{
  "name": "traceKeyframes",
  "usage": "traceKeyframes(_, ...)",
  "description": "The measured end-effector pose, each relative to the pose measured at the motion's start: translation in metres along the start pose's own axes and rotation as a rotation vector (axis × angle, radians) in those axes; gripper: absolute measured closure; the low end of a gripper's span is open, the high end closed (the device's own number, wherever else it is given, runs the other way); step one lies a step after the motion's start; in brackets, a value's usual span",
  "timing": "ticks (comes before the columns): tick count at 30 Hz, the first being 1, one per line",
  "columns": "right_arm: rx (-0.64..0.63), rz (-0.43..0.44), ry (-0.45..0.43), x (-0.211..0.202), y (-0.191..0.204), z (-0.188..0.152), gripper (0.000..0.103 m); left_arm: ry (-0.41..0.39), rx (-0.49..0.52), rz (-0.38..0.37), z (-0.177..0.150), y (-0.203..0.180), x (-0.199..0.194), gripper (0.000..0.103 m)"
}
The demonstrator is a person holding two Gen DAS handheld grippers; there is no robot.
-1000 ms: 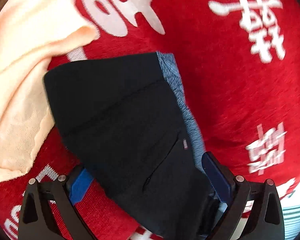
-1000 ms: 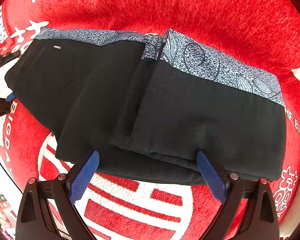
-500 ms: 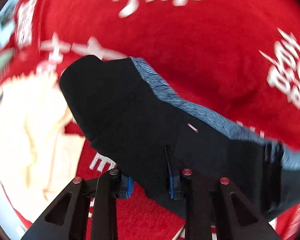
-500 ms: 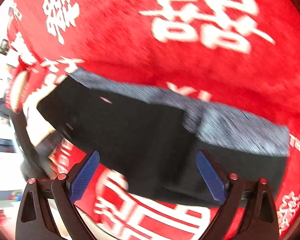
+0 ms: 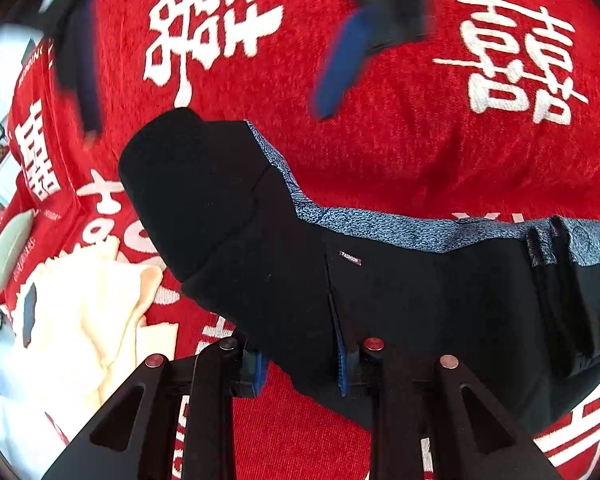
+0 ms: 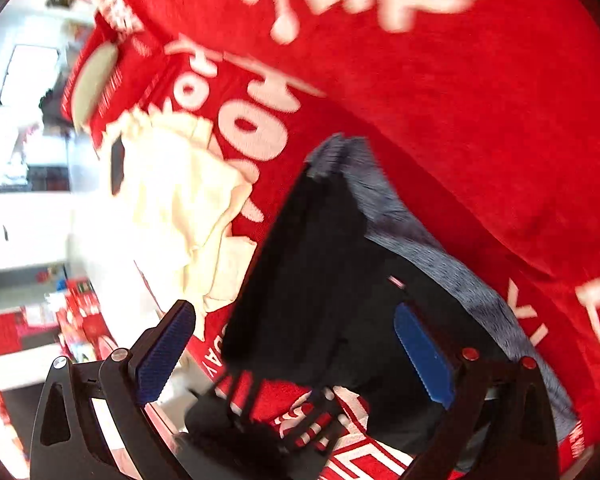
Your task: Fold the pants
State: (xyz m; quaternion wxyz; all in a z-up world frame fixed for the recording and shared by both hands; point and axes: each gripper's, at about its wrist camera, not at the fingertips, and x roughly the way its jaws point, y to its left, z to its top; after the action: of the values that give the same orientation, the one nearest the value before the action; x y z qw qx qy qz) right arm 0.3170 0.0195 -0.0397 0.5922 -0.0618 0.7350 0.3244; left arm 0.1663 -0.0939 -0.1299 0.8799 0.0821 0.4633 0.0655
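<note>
Ribbed blue fingers [image 5: 342, 354] on soft pants [image 5: 420, 300]

Matt black cloth pants [image 5: 400, 304] lie on a fuzzy red textile cover [image 5: 400, 152].

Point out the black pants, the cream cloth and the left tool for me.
black pants [image 5: 260, 248]: left wrist view, on the plain black fabric below the patterned waistband.
cream cloth [image 5: 88, 312]: left wrist view, middle of the crumpled heap.
left tool [image 5: 300, 360]: left wrist view, between its blue pads, shut on the pants' edge.
</note>
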Motion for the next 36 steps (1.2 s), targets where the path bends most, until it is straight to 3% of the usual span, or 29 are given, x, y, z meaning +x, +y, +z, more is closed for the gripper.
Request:
traceKeyframes(6,-0.062,-0.156,0.166,0.051,0.017,0.013,0.004,-0.014,0.009,0.006,-0.004,-0.002,-0.006,0.076)
traceKeyframes(7,-0.068,-0.180,0.186,0.056,0.015,0.011,0.022,-0.014,0.009,0.006,-0.005,-0.002,-0.006,0.076)
traceKeyframes(8,-0.068,-0.192,0.196,0.060,0.011,0.009,0.063,-0.010,0.010,0.003,-0.005,0.000,-0.008,0.076)
traceKeyframes(10,-0.015,-0.147,0.176,0.056,-0.003,0.005,0.086,-0.002,0.021,0.002,-0.006,-0.002,-0.008,0.076)
traceKeyframes(21,0.103,0.074,-0.114,-0.027,-0.051,-0.055,0.087,-0.118,0.141,-0.050,0.016,-0.034,-0.058,0.076)
traceKeyframes(27,0.144,0.188,-0.269,-0.089,-0.087,-0.120,0.087,-0.184,0.225,-0.099,0.024,-0.065,-0.099,0.076)
traceKeyframes(36,0.246,0.344,-0.487,-0.140,-0.149,-0.223,0.087,-0.269,0.414,-0.150,0.026,-0.145,-0.155,0.076)
